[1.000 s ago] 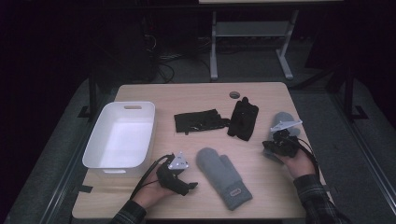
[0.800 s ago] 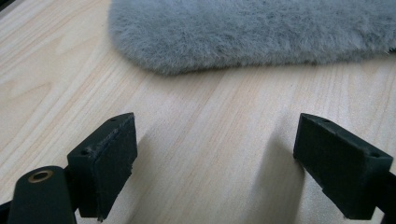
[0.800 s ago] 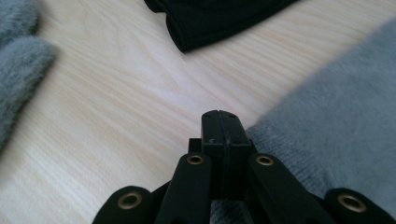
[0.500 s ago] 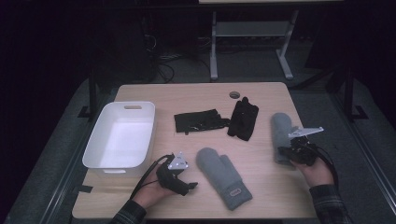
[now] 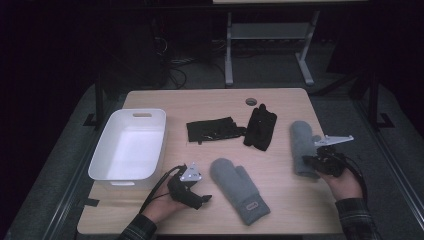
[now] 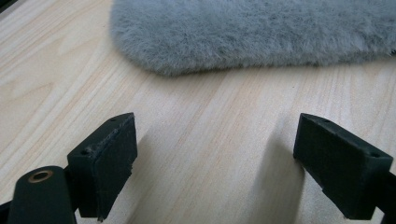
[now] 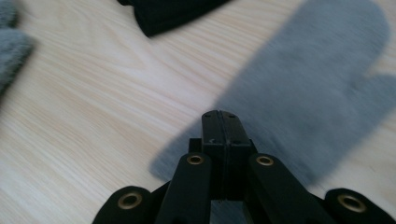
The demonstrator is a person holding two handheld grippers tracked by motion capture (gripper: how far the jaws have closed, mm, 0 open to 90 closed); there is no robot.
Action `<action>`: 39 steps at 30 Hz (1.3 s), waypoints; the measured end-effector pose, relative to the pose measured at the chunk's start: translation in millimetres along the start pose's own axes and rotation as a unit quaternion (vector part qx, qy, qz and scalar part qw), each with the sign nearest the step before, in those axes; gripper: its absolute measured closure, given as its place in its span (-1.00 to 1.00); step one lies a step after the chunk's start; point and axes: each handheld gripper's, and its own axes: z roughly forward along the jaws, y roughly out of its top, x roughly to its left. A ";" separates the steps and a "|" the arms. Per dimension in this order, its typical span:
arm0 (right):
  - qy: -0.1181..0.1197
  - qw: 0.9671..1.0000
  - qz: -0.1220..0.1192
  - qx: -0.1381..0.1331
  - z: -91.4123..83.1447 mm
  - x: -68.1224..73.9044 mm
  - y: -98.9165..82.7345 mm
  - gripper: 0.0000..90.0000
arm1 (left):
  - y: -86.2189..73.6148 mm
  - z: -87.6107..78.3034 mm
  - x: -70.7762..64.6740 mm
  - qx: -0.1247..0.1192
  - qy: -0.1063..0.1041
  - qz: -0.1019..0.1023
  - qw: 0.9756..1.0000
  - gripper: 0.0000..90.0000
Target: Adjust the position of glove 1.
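Dark room, wooden bench (image 5: pixel 215 100). White bin (image 5: pixel 129 145) at left, two black gloves (image 5: pixel 215 130) mid-bench. Left gripper (image 5: pixel 192 192) fingers apart, resting beside one grey mitten (image 5: pixel 240 187). Right gripper (image 5: pixel 312 161) fingers pressed together, clamped on the other grey mitten's (image 5: pixel 301 147) near edge.

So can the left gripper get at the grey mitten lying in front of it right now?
Probably yes. The left gripper is open, with bare table between its jaws and the grey mitten just ahead. Nothing lies between them.
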 end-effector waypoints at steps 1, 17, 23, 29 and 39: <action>0.006 1.000 -0.004 0.001 2.8 3.5 2.6 1.00 | 0.0 0.0 0.0 0.000 0.000 0.000 1.000 -0.71; 0.007 0.999 -0.005 0.036 12.9 0.9 -6.4 1.00 | -0.2 -0.1 0.0 0.000 0.001 0.001 1.000 -0.71; -0.015 0.999 0.003 0.039 5.8 -10.2 -11.8 1.00 | -0.2 -0.3 0.0 0.001 0.001 0.001 1.000 -0.71; -0.007 1.000 0.015 0.008 -3.9 -14.7 -6.2 0.72 | -0.3 -0.3 0.0 0.000 0.001 0.001 1.000 -0.71; -0.059 0.997 0.046 -0.002 9.6 -44.8 14.1 0.19 | 0.0 -0.8 -0.2 0.003 0.001 -0.001 1.000 -0.71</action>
